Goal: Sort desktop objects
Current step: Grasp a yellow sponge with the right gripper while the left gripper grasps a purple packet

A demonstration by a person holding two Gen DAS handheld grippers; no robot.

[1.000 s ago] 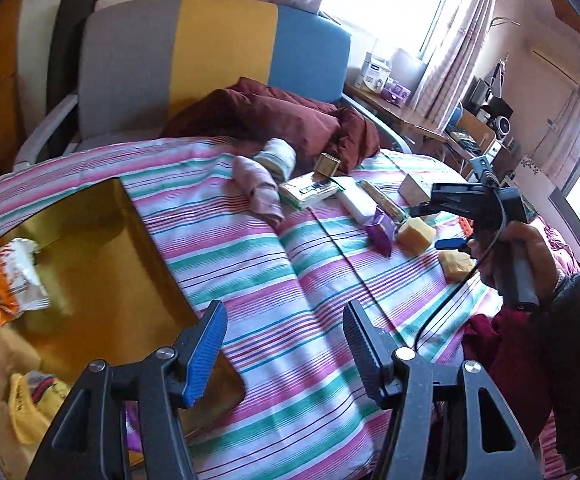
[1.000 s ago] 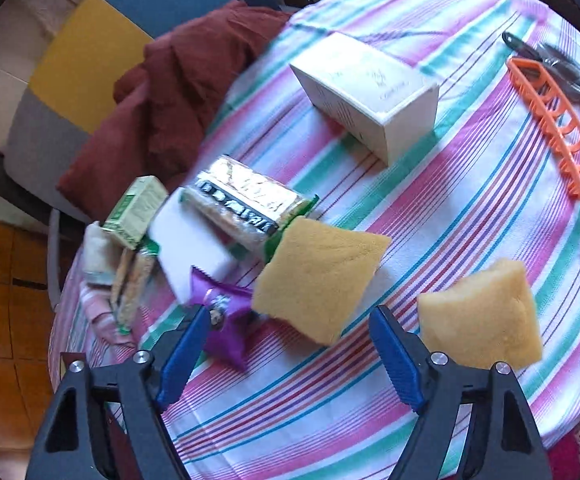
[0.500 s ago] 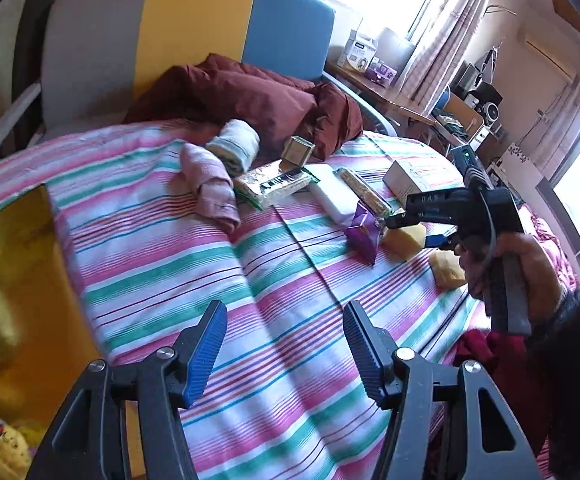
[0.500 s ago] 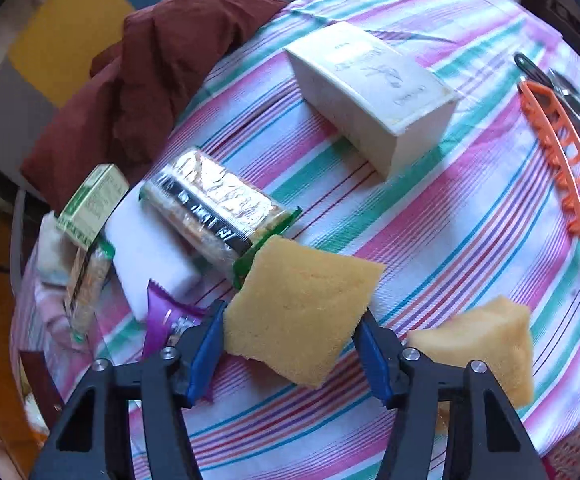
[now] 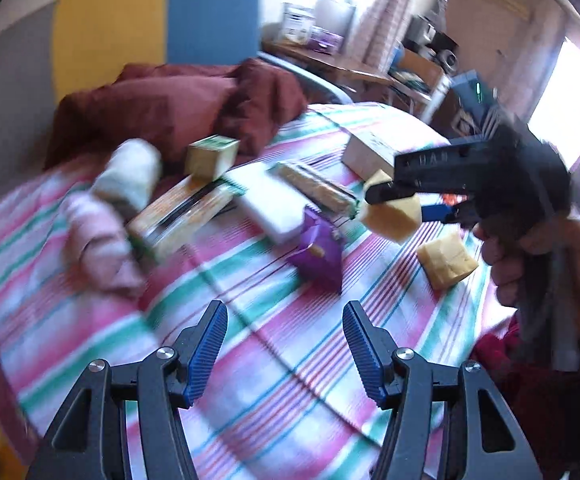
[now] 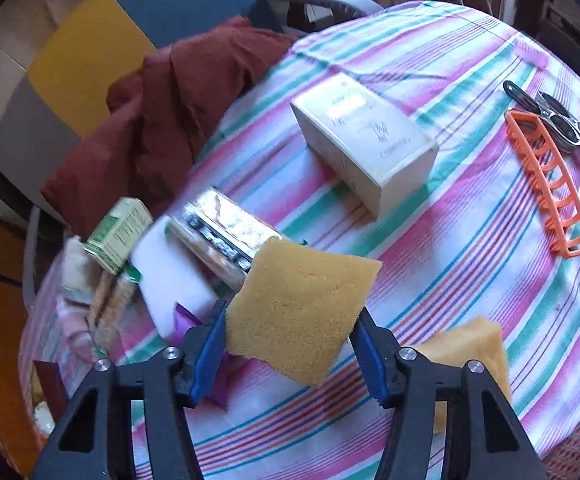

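My right gripper [image 6: 290,314] is shut on a yellow sponge [image 6: 301,308] and holds it just above the striped tablecloth [image 6: 469,248]. In the left wrist view the same sponge [image 5: 389,216] hangs in the right gripper [image 5: 395,202], held by a hand [image 5: 537,248]. A second yellow sponge [image 6: 473,344] lies on the cloth to its right, also seen in the left wrist view [image 5: 447,260]. My left gripper [image 5: 282,314] is open over bare cloth, with a purple wrapper [image 5: 317,250] a little ahead of it.
A white box [image 6: 361,140], an orange hair clip [image 6: 549,184] and dark sunglasses [image 6: 557,124] lie at the back right. A cracker packet [image 6: 226,236], white block [image 6: 174,276] and green carton [image 6: 118,232] crowd the left. A maroon cloth [image 6: 170,120] drapes over the chair [image 6: 90,52].
My right gripper closed on the yellow sponge and raised it off the cloth. My left gripper swept right, away from the gold tray and toward the cluster of items.
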